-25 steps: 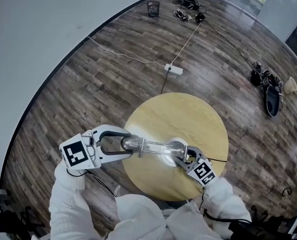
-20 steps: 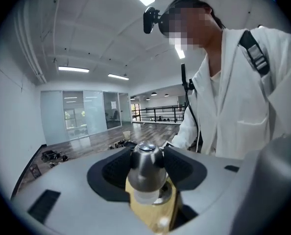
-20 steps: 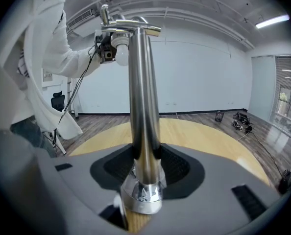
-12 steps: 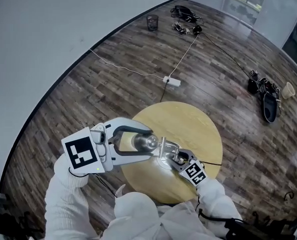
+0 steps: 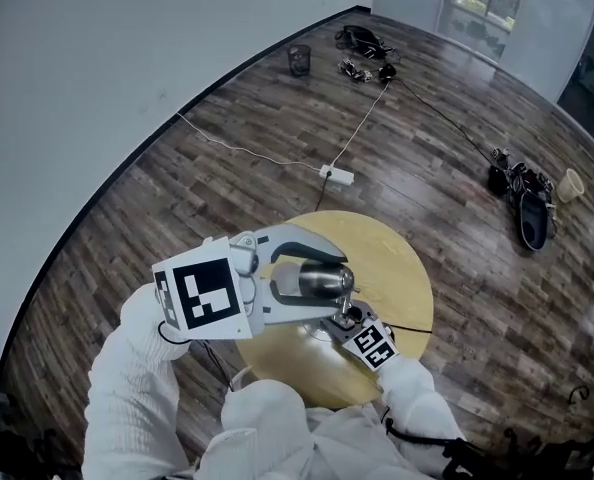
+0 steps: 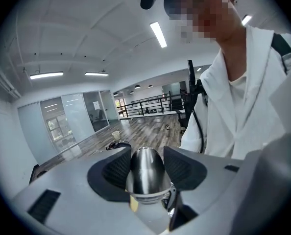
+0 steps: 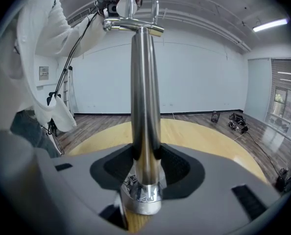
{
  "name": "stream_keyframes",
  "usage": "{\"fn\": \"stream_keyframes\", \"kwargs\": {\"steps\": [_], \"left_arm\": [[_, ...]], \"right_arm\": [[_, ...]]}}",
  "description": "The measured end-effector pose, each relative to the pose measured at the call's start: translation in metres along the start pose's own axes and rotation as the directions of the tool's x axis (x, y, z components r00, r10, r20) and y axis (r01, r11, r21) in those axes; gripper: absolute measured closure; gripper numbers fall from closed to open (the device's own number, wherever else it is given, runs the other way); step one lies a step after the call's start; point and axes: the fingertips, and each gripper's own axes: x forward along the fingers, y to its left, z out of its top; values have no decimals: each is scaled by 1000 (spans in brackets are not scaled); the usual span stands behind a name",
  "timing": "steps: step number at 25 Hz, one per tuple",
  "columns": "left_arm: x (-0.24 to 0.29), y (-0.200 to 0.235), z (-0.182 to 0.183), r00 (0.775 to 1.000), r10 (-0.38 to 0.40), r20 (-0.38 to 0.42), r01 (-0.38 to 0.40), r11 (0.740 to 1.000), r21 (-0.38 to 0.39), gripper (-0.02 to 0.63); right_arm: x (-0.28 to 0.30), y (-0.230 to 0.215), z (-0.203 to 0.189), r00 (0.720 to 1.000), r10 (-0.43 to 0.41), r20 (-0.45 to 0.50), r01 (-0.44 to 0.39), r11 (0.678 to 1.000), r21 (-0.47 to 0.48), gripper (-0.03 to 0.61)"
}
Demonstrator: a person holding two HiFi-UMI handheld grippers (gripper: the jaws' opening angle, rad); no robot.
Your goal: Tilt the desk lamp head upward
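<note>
My left gripper (image 6: pixel 146 165) is clamped on the shiny, bullet-shaped metal lamp head (image 5: pixel 315 280), up above the round yellow wooden table (image 5: pixel 402 258). My right gripper (image 7: pixel 146 169) grips the lamp's upright chrome pole (image 7: pixel 144 106) near its base.

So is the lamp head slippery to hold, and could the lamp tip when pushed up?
The lamp head is polished, tapered metal, so it may slip when gripped. The slim post looks rigid but tall; without the right tool clamping its foot, the lamp might tip.
</note>
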Motion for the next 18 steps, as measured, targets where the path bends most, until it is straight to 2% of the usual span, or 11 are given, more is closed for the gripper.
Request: {"fn": "stream_keyframes", "kwargs": {"steps": [5,9,13,16,18], "left_arm": [[9,0,3,1000,2,23,-2,1000,4,402],[4,3,5,995,50,84,-49,999,-12,402],[0,3,8,993,80,89,-78,997,-22,402],[-9,6,11,982,134,132,-132,991,-22,402],[-24,10,15,966,180,186,-173,984,-51,402]], "right_arm": [[0,0,-1,1000,1,-1,-1,1000,-2,400],[0,-1,1,1000,-8,7,7,1000,5,400],[0,0,0,1000,-19,17,18,1000,19,400],[-1,-2,-2,999,-34,33,32,998,60,400],[-3,-3,-5,998,-56,33,53,995,88,400]]}}
